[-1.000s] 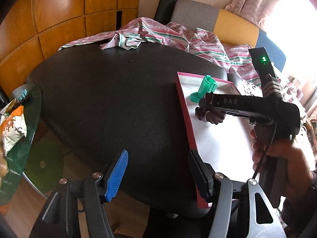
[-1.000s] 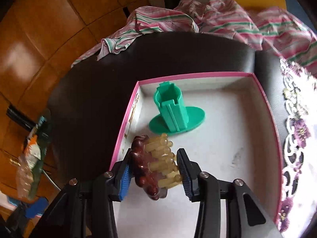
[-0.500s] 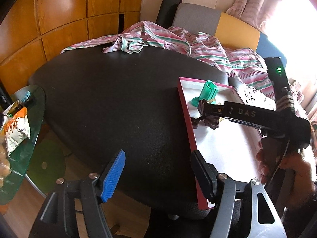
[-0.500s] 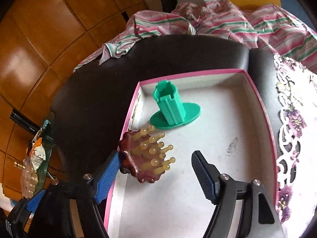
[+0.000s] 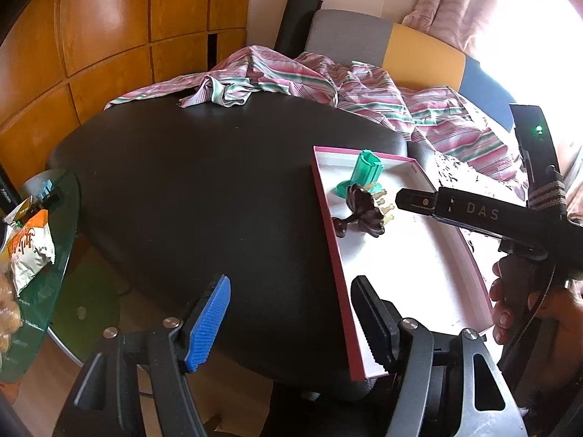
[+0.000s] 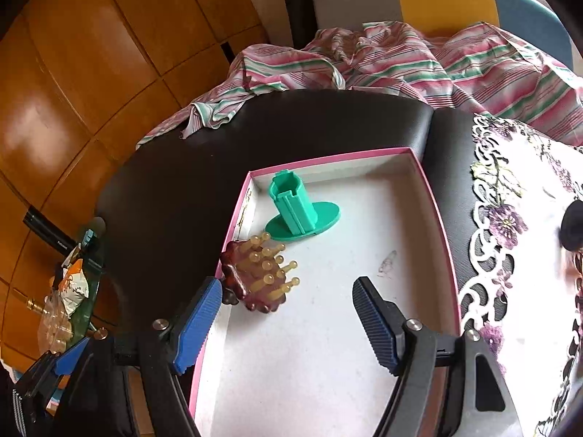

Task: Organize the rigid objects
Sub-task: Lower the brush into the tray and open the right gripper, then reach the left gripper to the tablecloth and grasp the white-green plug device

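Note:
A shallow box with a pink rim (image 6: 433,204) (image 5: 329,218) and a white floor lies on a black surface. In it stands a green plastic holder on an oval base (image 6: 297,209) (image 5: 364,173). A dark brown massage brush with yellowish pegs (image 6: 260,276) (image 5: 364,211) leans against the box's left wall, free of both grippers. My right gripper (image 6: 284,322) is open just behind the brush, which touches neither finger. My left gripper (image 5: 291,322) is open with nothing between its fingers, at the box's near left corner. A hand (image 5: 524,302) holds the right gripper's body (image 5: 473,213).
A striped pink and green cloth (image 5: 291,83) (image 6: 400,62) lies along the far edge. A floral lace mat (image 6: 517,240) covers the surface right of the box. A glass side table with snack bags (image 5: 29,240) stands at the left. Wooden panels line the wall.
My right gripper opened and let go of the brush, then drew back and up. The brush now rests against the box's left wall. My left gripper stays where it was.

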Action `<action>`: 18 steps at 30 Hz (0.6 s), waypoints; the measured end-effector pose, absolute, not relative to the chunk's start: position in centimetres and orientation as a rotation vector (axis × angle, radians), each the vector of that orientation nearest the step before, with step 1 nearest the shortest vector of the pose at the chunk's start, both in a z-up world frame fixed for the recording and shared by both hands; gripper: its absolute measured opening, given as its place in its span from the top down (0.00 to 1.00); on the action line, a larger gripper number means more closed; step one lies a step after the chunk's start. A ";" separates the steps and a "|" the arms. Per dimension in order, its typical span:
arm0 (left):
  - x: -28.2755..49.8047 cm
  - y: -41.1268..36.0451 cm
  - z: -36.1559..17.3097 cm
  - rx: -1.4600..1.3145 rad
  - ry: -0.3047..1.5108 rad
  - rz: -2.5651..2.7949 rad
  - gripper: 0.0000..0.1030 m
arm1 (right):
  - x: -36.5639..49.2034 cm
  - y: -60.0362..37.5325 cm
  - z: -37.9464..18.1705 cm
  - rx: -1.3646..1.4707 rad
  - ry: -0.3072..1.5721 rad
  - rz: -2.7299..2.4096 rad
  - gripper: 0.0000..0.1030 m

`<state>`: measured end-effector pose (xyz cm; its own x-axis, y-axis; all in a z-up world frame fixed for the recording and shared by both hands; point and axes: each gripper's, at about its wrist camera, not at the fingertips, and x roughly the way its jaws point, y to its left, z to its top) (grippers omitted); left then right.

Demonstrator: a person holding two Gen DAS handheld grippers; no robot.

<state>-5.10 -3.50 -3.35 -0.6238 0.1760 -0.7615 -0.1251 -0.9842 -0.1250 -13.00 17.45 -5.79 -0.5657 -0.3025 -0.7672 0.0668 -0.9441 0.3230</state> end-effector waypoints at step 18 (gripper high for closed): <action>-4.7 0.4 -1.9 -1.191 0.015 2.634 0.31 | -7.2 29.1 -2.6 1.304 -0.492 -2.783 0.27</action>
<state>-4.73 0.36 -1.91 -0.6348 0.2218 -0.7402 -0.2305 -0.9687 -0.0927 -7.19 29.07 -2.59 -0.6486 -0.1584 -0.7444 -0.1065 -0.9496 0.2949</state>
